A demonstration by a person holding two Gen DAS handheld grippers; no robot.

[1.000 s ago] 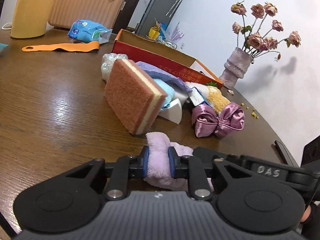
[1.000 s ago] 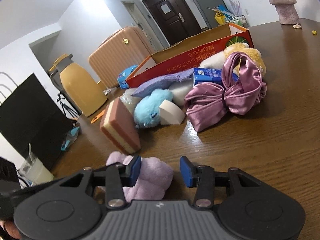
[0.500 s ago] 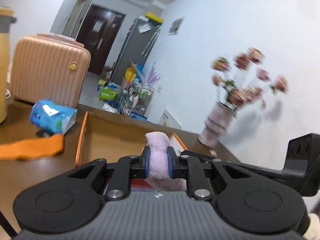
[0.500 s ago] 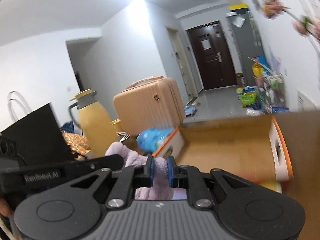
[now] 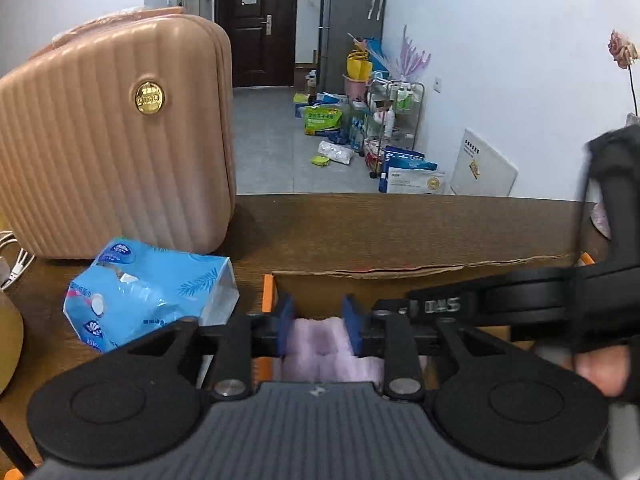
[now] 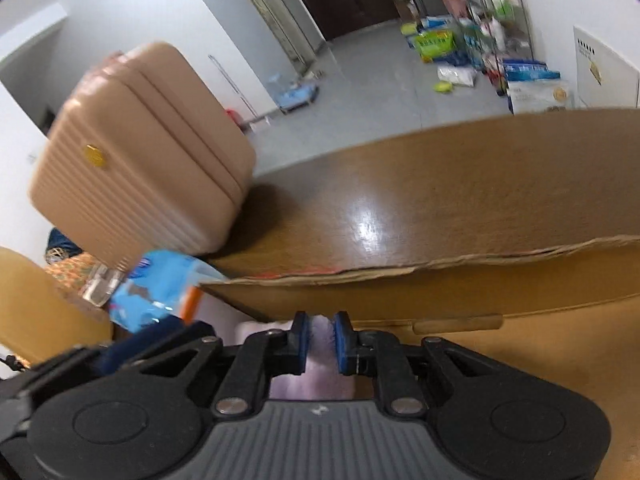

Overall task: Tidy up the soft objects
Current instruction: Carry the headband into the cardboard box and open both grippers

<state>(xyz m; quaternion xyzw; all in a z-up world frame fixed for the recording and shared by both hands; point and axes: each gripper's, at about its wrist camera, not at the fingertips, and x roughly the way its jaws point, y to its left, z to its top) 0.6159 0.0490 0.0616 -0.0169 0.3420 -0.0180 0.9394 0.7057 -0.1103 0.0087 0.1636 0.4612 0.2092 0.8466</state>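
Observation:
A fluffy lilac cloth (image 5: pixel 320 344) is held between both grippers over the open cardboard box (image 5: pixel 400 284). My left gripper (image 5: pixel 318 326) has its blue pads a little apart, with the cloth between them. My right gripper (image 6: pixel 320 338) is shut on the same cloth (image 6: pixel 316 364); its black body crosses the right of the left wrist view. The box's brown inner wall (image 6: pixel 460 292) shows just ahead of the right gripper. The rest of the soft things are out of view.
A pink ribbed suitcase (image 5: pixel 116 132) stands at the table's far left. A blue tissue pack (image 5: pixel 148 296) lies beside the box's orange corner. A yellow jug (image 6: pixel 36 308) is at the left. The wooden table edge (image 5: pixel 400 200) lies beyond the box, then the floor.
Both grippers carried the lilac cloth from the table up and over into the box. The left gripper's pads have spread wider than half a second ago. The pile of soft things has left view.

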